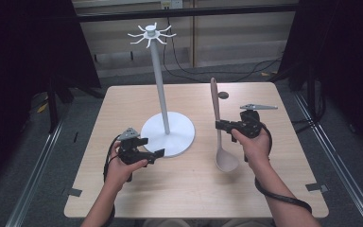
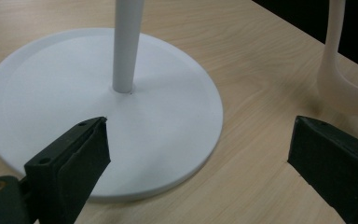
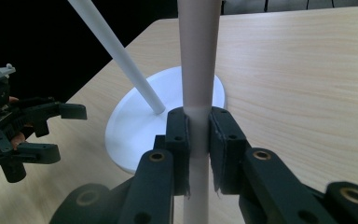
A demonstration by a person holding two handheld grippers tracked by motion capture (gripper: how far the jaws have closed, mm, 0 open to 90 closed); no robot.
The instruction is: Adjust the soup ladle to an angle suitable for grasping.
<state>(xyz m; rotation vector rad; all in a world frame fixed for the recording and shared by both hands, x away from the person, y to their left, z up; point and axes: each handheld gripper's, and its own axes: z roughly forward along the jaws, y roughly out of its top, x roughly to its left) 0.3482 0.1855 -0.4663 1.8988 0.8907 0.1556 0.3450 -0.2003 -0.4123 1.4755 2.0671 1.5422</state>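
Observation:
A beige ladle (image 1: 216,113) stands upright, bowl down near the table, handle up. My right gripper (image 1: 220,125) is shut on its handle (image 3: 196,70), the pads (image 3: 223,140) pressing from both sides. A white hanger stand (image 1: 160,71) with hooks on top rises from a round white base (image 1: 182,137) at the table's middle. My left gripper (image 1: 153,147) is open just left of that base, nothing between its jaws. In the left gripper view the base (image 2: 168,121) and pole (image 2: 126,46) lie ahead, the ladle's bowl (image 2: 342,88) at the right.
The light wooden table (image 1: 123,189) has a small round hole (image 1: 223,95) near its far edge. Dark curtains and metal floor rails flank the table. Cables run across the floor behind it.

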